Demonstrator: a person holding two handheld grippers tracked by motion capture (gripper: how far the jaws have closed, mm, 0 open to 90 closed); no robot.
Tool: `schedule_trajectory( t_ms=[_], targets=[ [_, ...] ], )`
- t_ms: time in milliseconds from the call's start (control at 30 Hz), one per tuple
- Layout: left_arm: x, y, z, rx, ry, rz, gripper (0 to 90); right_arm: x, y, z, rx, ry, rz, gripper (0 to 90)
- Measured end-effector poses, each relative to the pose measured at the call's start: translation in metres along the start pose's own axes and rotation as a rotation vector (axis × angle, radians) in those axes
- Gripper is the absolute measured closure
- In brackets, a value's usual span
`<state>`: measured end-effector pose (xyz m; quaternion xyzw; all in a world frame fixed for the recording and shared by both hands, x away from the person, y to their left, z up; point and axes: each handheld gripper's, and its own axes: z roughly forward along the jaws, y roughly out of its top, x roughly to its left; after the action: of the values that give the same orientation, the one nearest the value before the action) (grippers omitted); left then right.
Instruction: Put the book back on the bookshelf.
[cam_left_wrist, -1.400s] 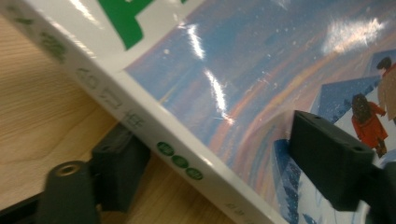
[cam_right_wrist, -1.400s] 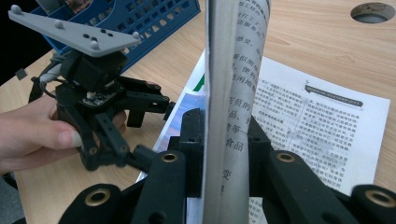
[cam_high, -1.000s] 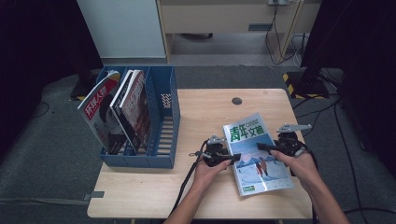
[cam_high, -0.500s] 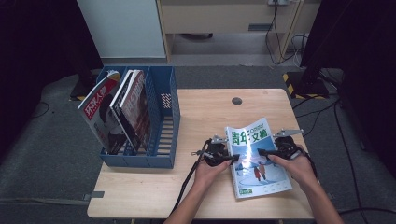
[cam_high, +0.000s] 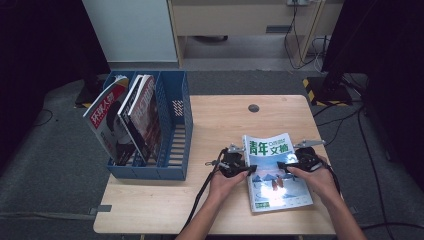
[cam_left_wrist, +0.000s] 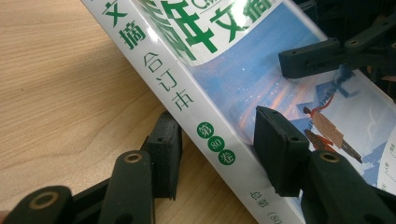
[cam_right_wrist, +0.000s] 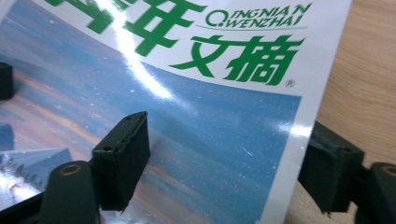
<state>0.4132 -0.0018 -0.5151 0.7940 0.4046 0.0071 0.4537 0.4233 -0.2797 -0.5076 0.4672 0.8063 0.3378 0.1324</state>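
Nearest the person, both hands sit low over the front half of the table (cam_high: 165, 210), one on each side of the magazine (cam_high: 277, 172), which lies flat on the wood with its cover up. The left gripper (cam_high: 246, 169) straddles the spine edge: in the left gripper view one black finger (cam_left_wrist: 164, 154) rests on the table just outside the spine and the other finger (cam_left_wrist: 280, 154) lies on the cover just inside it, so the spine runs between them. Whether they are pinching or merely set astride it I cannot tell; the gap looks partly closed. The right gripper (cam_high: 286, 165) straddles the opposite long edge, and its jaws have just been opening. In the right gripper view its fingers stand spread, one above the cover and the other beyond the edge over bare wood, with the magazine's edge between them but not pressed.

Judging from this, the magazine is down on the table and the right side has let go, so the setting-down looks nearly complete; releasing the left side and drawing both hands clear would remain.

Farther off, well beyond the fingers on the left, a blue file rack (cam_high: 172, 140) holds other magazines (cam_high: 125, 120) leaning upright in its slots
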Motion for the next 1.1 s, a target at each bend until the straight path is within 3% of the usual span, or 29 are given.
schedule_trajectory(
  t_ms=[133,433,800,1100],
  targets=[
    [-0.001,0.001,0.000,0.004,0.004,0.006,52.8,-0.005,-0.005,-0.001,-0.007,-0.025,0.022,13.3],
    [-0.001,0.001,0.000,0.004,0.004,0.002,52.8,-0.007,-0.010,-0.004,0.006,0.014,0.045,19.7],
    [-0.001,0.002,0.001,0.008,0.002,0.001,52.8,-0.010,-0.019,-0.001,0.029,0.090,0.086,16.8],
    [-0.002,0.004,0.000,0.007,0.012,0.024,51.9,-0.006,-0.023,-0.001,0.021,0.097,0.108,18.1]
  ],
)
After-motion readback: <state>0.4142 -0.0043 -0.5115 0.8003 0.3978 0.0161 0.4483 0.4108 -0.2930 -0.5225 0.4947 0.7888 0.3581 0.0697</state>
